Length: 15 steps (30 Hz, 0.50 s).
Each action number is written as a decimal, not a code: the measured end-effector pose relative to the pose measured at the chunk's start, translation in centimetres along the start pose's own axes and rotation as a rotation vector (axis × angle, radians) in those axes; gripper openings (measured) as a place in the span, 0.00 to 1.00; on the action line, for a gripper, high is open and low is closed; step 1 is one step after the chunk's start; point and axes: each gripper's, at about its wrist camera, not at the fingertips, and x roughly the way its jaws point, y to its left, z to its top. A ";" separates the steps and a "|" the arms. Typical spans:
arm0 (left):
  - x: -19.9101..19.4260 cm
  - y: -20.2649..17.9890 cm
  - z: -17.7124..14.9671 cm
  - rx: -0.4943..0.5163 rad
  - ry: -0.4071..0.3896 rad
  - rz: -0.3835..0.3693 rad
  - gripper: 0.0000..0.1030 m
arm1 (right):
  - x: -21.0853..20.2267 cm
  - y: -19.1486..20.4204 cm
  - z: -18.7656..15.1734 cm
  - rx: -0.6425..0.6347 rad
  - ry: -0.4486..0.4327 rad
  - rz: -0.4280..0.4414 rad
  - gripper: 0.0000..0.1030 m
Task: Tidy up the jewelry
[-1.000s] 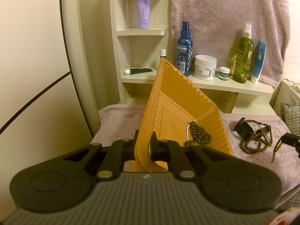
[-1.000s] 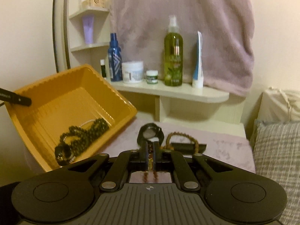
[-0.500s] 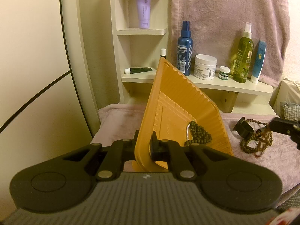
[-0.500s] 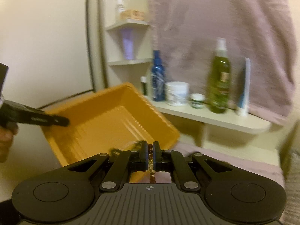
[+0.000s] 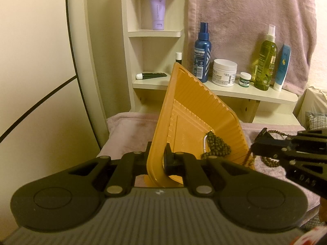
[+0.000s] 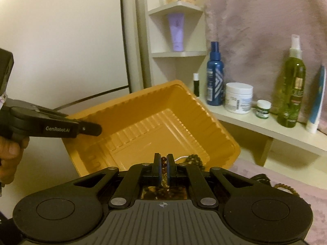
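- Here the left gripper [image 5: 158, 159] is clamped on the near rim of the orange tray [image 5: 196, 122], holding it tilted up on edge over the pink cloth [image 5: 130, 132].
- Inside the tray's low corner lies a dark bead string [image 5: 216, 146] with a thin pale chain [image 5: 205, 145] beside it; the chain's shape is too fine to make out.
- The right gripper [image 6: 163, 170] is closed on a strand of amber-brown beads [image 6: 163, 160], which hangs between its pads just at the tray's lower rim.
- From the left wrist view, that strand dangles as a blurred streak beside the tray's right edge, and its lower end is hard to follow.
- More brown beads [image 5: 269, 161] lie on the cloth behind the right gripper, partly covered by its black arms.
- A hand [image 6: 10, 153] on the left gripper is cut off by the picture's edge.
- Bottles and jars stand on the shelf [image 5: 255, 94] behind; their labels are not readable.
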 end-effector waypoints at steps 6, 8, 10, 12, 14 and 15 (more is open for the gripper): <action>0.0 0.0 0.0 -0.001 0.000 0.000 0.07 | -0.3 -0.3 0.0 0.041 -0.024 -0.015 0.05; 0.1 0.0 0.0 0.000 0.000 0.000 0.07 | -0.8 -0.7 -0.2 0.047 -0.027 -0.030 0.05; 0.1 0.0 0.0 0.000 0.000 0.000 0.07 | -1.3 -1.2 -0.4 0.051 -0.026 -0.054 0.05; 0.1 0.1 0.0 -0.001 0.000 0.000 0.07 | -1.9 -1.8 -0.8 0.063 -0.025 -0.079 0.05; 0.1 0.0 0.0 0.000 0.001 0.000 0.07 | -2.6 -2.6 -1.4 0.080 -0.022 -0.119 0.05; 0.1 0.0 0.0 0.000 0.000 0.000 0.07 | -2.9 -3.0 -1.8 0.087 -0.020 -0.140 0.05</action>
